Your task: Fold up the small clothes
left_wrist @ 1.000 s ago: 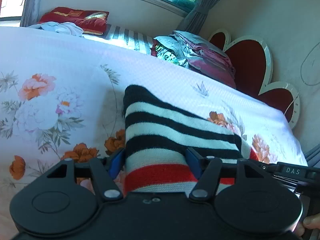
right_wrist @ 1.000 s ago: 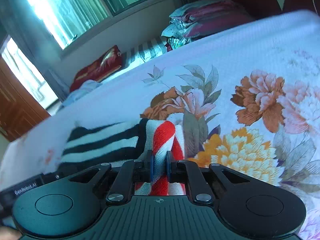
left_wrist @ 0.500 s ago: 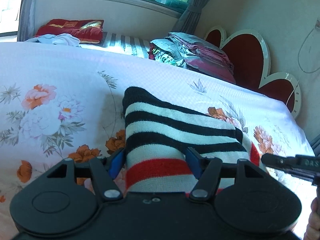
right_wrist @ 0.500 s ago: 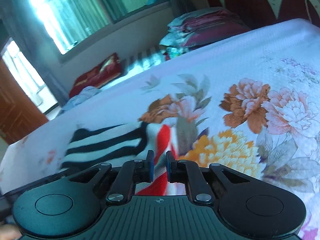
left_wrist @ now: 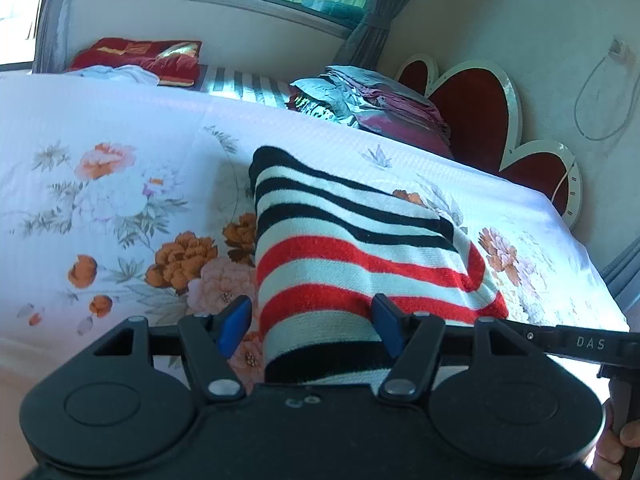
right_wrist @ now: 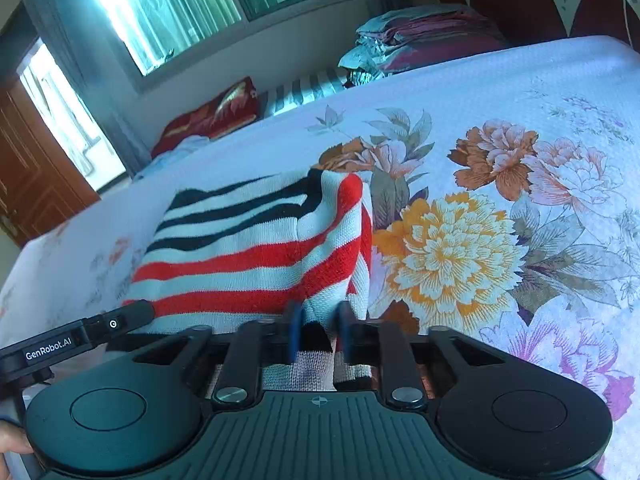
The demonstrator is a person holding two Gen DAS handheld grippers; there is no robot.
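A small knitted garment [left_wrist: 352, 240] with black, white and red stripes lies folded on the floral bedsheet [left_wrist: 100, 168]. My left gripper [left_wrist: 310, 322] is open, its blue pads wide apart on either side of the garment's near end. In the right wrist view the garment [right_wrist: 256, 248] lies ahead and to the left. My right gripper [right_wrist: 320, 328] has its jaws a little apart, blurred, with a fold of the garment's right edge between them. The right gripper's body shows at the left wrist view's lower right [left_wrist: 580, 342].
A stack of folded grey and maroon bedding [left_wrist: 372, 108] lies at the far side of the bed. A red cushion [left_wrist: 140, 56] and white cloth lie under the window. A red heart-shaped headboard [left_wrist: 480, 120] stands at the right. A wooden door [right_wrist: 28, 168] is at the left.
Both grippers drew back toward me, so more red stripes show. The right jaws, shut on the garment edge before, have parted slightly. The left jaws stayed open.
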